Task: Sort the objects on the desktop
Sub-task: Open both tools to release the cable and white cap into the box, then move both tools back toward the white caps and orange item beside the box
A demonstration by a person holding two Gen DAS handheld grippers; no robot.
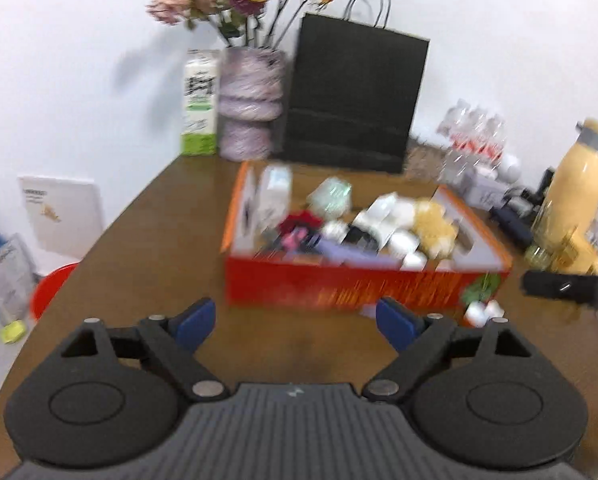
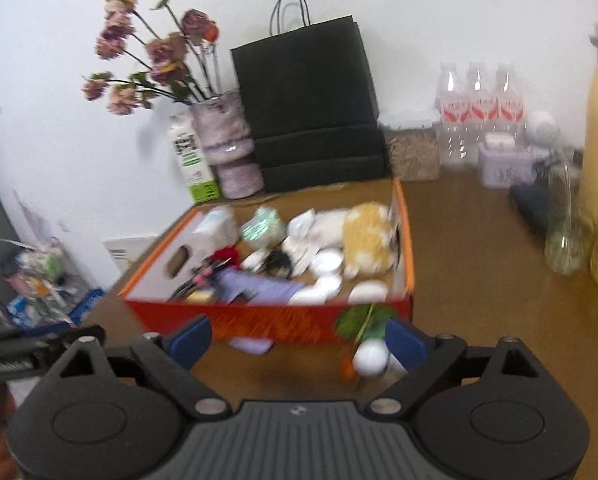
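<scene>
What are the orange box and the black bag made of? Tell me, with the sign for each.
Orange box: probably printed cardboard; thin flat walls, pale unprinted inside faces, cut-out handle hole. Black bag: likely matte paper; stiff, stands upright on its own, sharp creases, thin cord handles.

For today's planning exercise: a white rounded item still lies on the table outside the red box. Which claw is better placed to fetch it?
Probably the right claw: open, with the white item beside its right fingertip. From the left claw, it lies off to the side.
</scene>
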